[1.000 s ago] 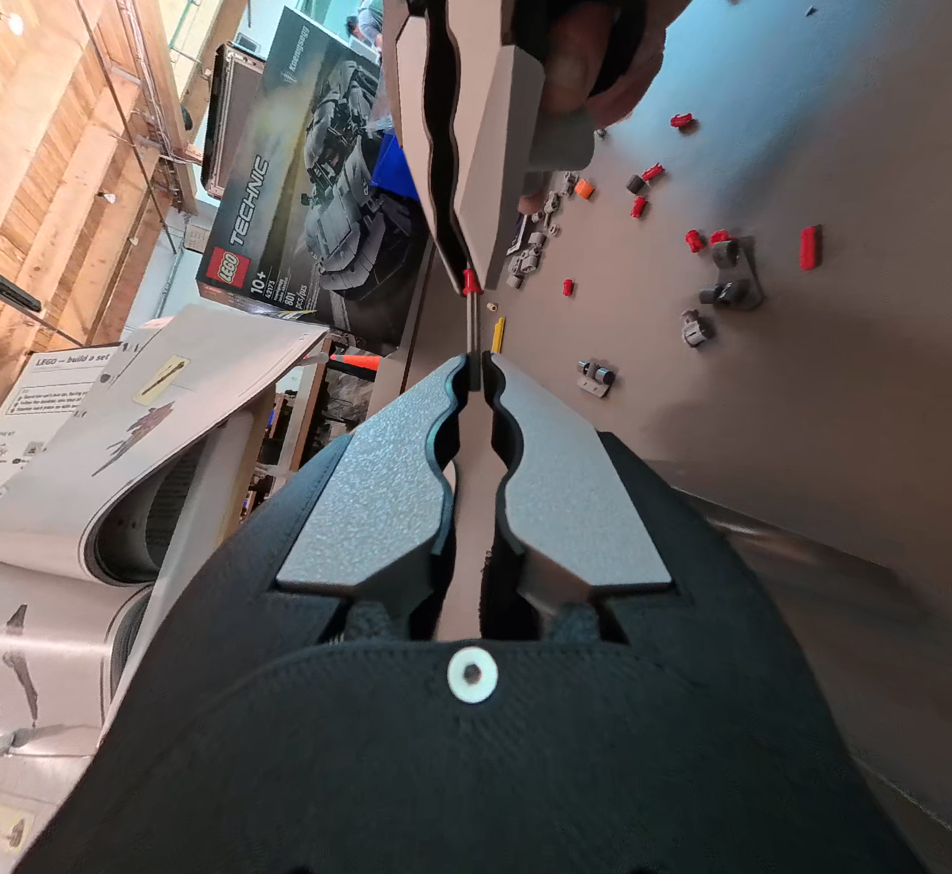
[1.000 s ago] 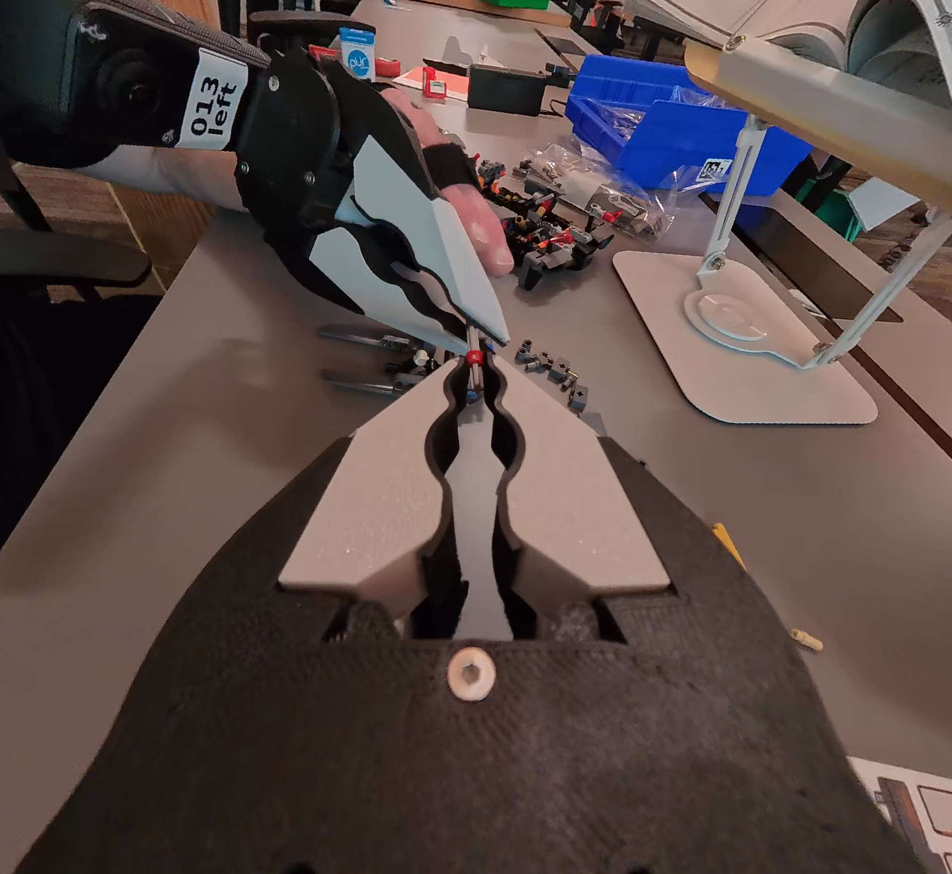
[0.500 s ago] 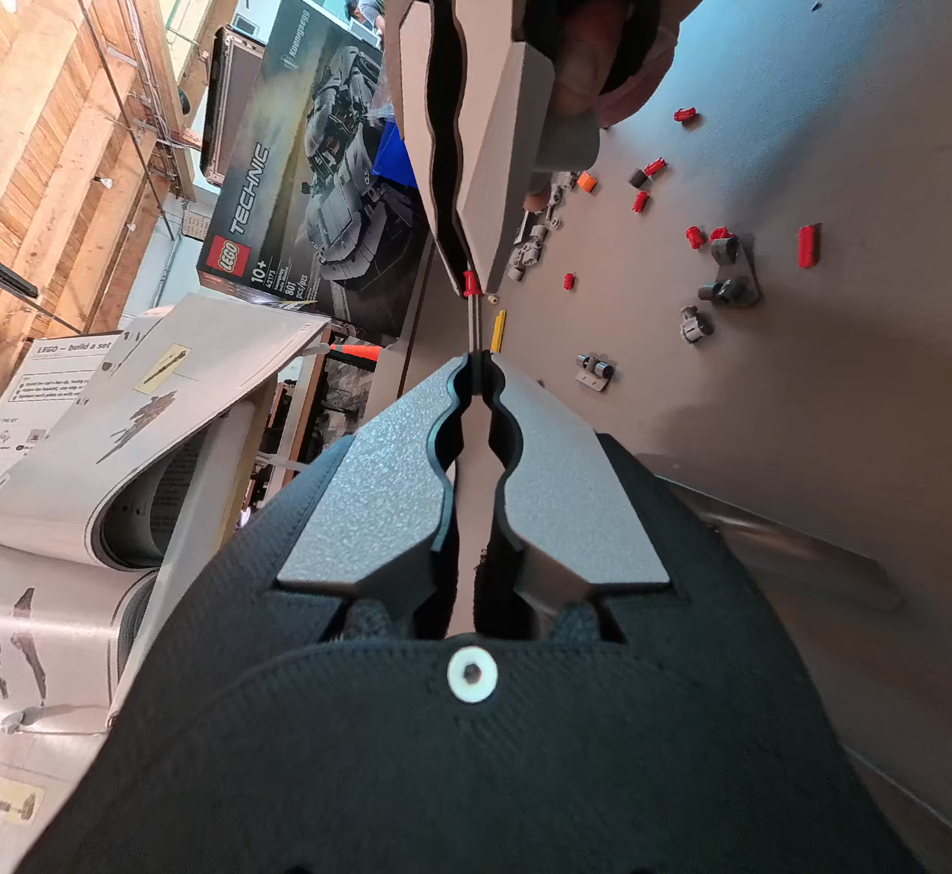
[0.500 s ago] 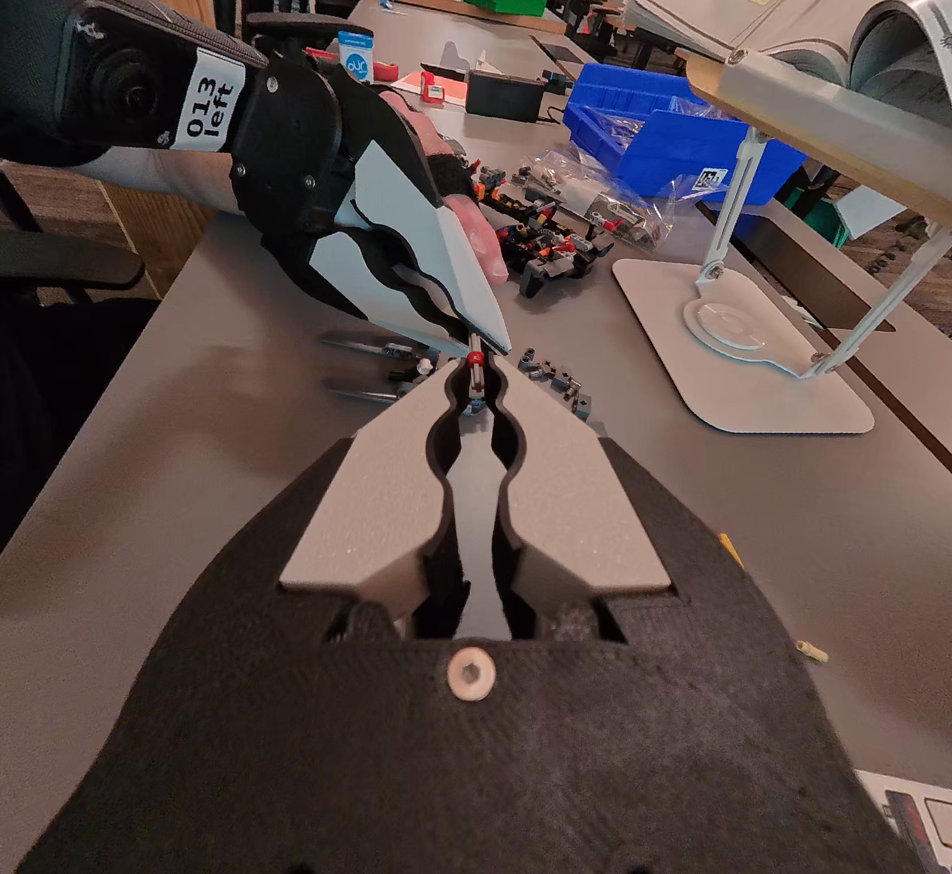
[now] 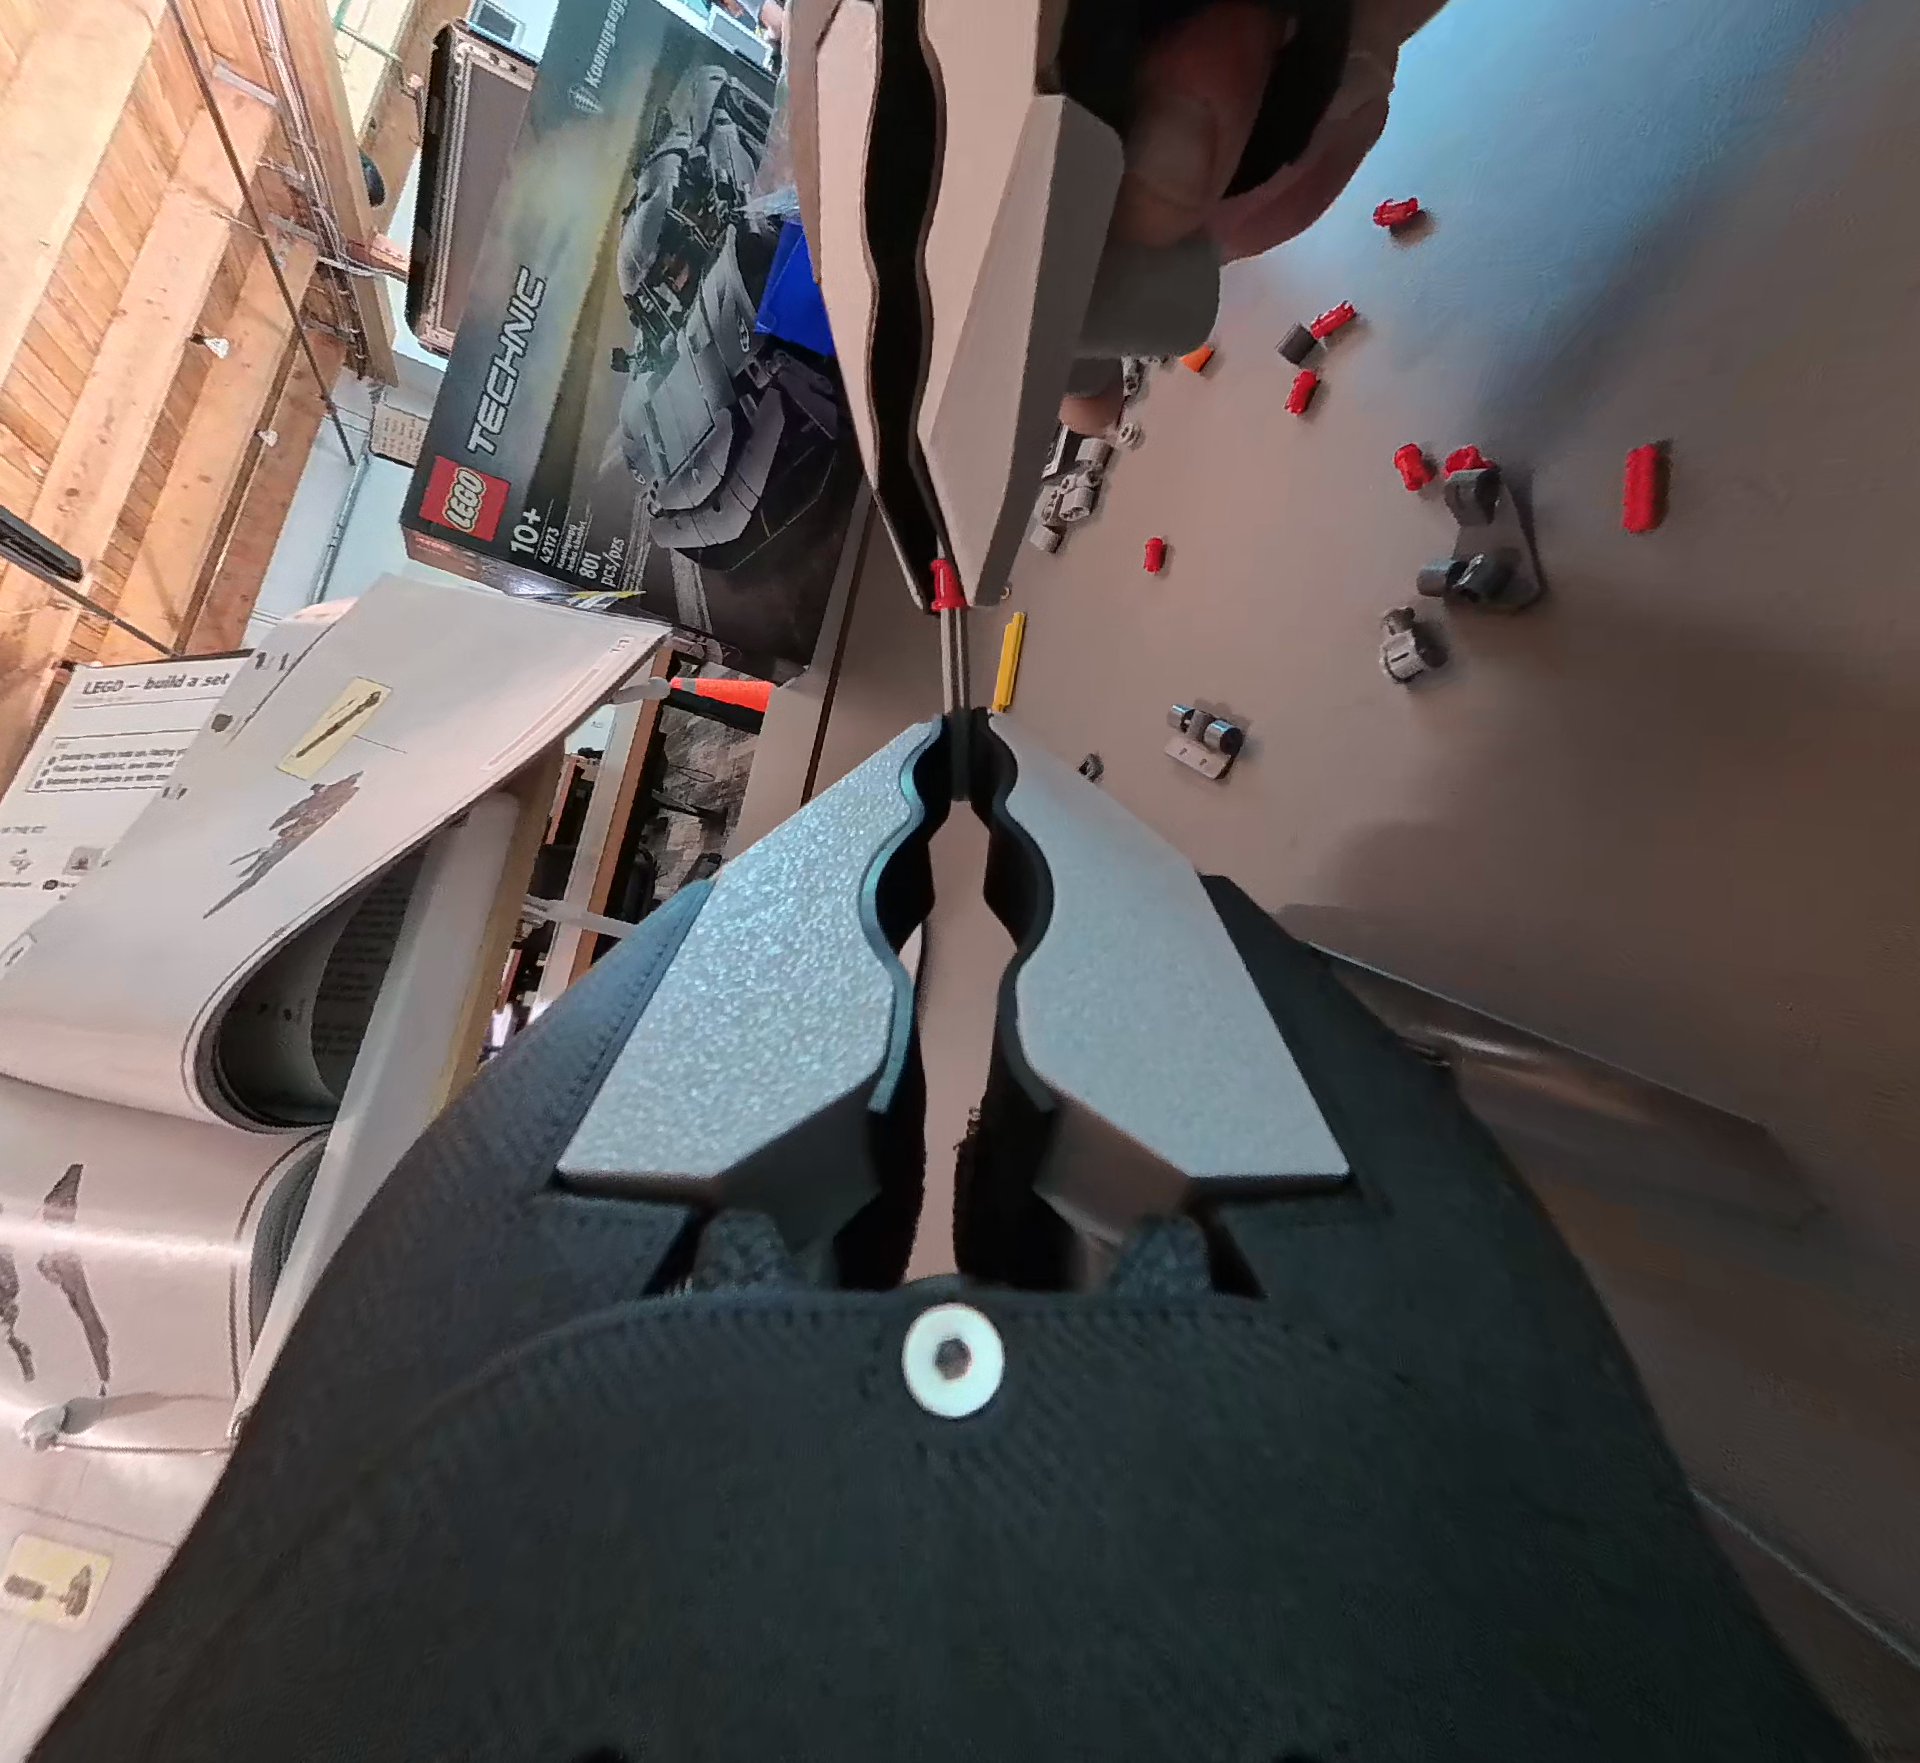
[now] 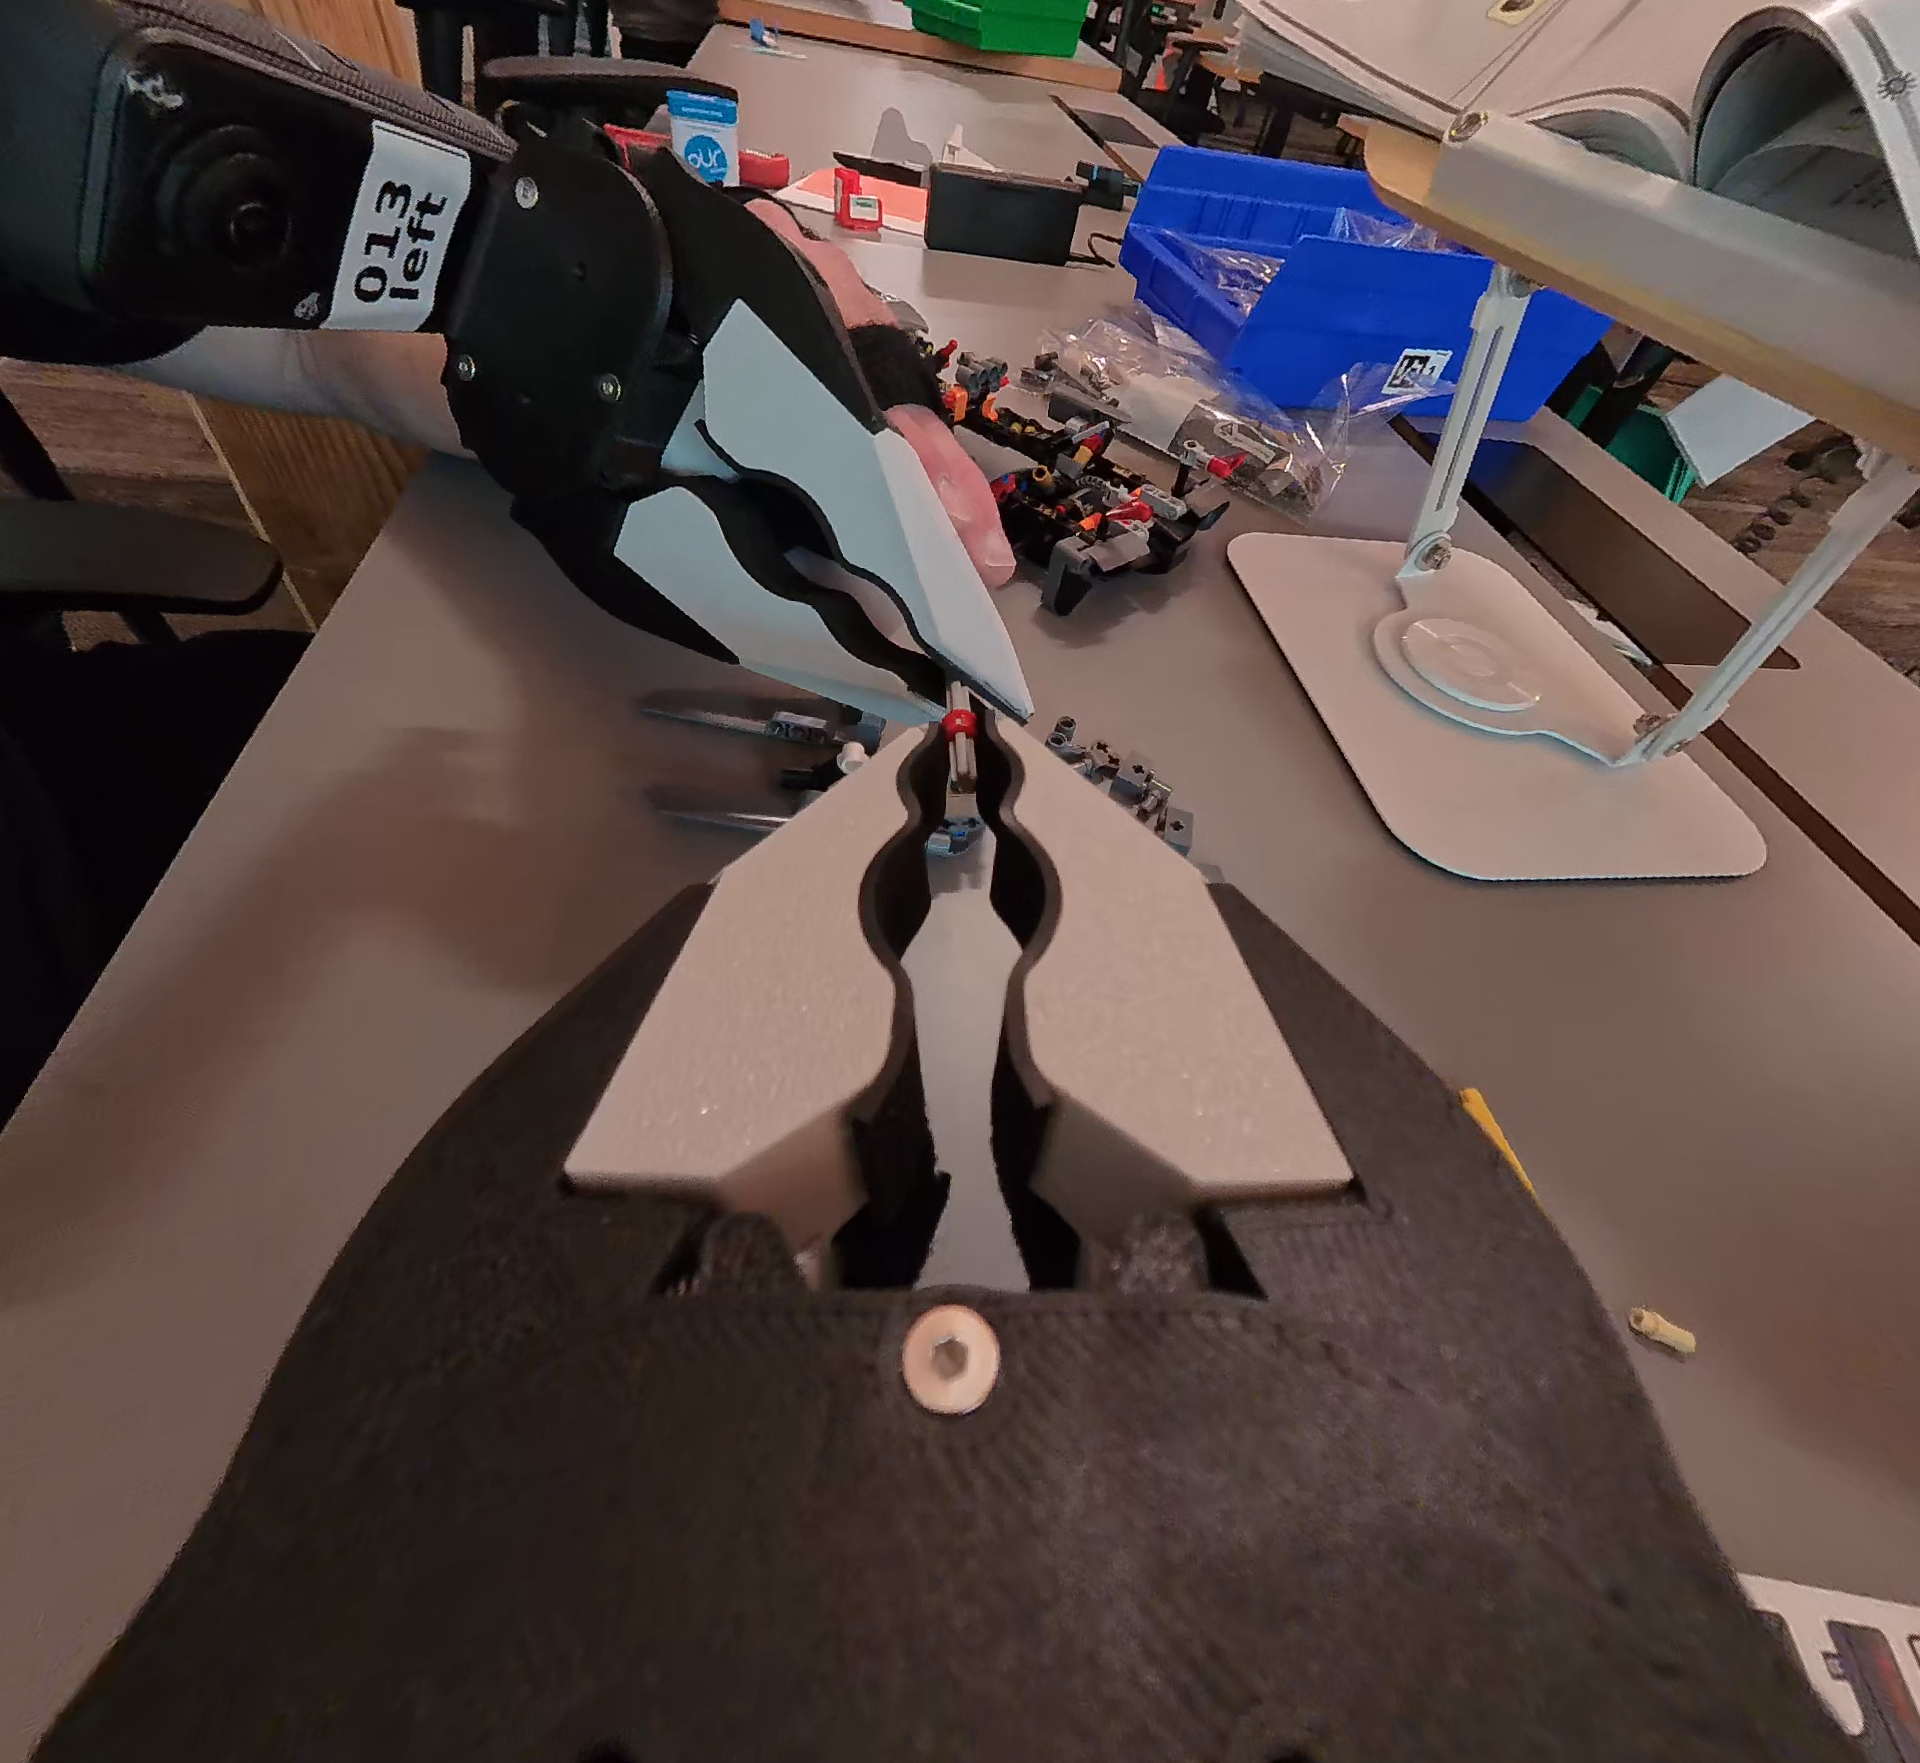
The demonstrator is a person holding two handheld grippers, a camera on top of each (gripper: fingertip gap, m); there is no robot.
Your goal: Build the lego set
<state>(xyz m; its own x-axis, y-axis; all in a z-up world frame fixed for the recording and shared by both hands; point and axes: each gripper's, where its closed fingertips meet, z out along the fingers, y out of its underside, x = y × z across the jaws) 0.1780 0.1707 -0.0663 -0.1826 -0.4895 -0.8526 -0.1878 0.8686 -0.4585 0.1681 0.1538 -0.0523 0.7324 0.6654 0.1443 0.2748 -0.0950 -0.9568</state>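
Left gripper (image 5: 958, 739) and right gripper (image 6: 961, 745) both clamp 1 grey rod (image 5: 951, 664); red bush (image 5: 943, 585) half fitted; loose pieces (image 5: 1455, 508) at 2 o'clock remain.

Both wrist cameras look closely along their own fingers (image 5: 790, 975) from opposite ends, the left view rolled sideways, sharing the grey axle (image 5: 954, 664) above the surface (image 6: 416, 882).

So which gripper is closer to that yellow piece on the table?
Right. The yellow piece lies on the table just right of the right gripper's body. The left gripper reaches in from the far left; both grip the grey axle.
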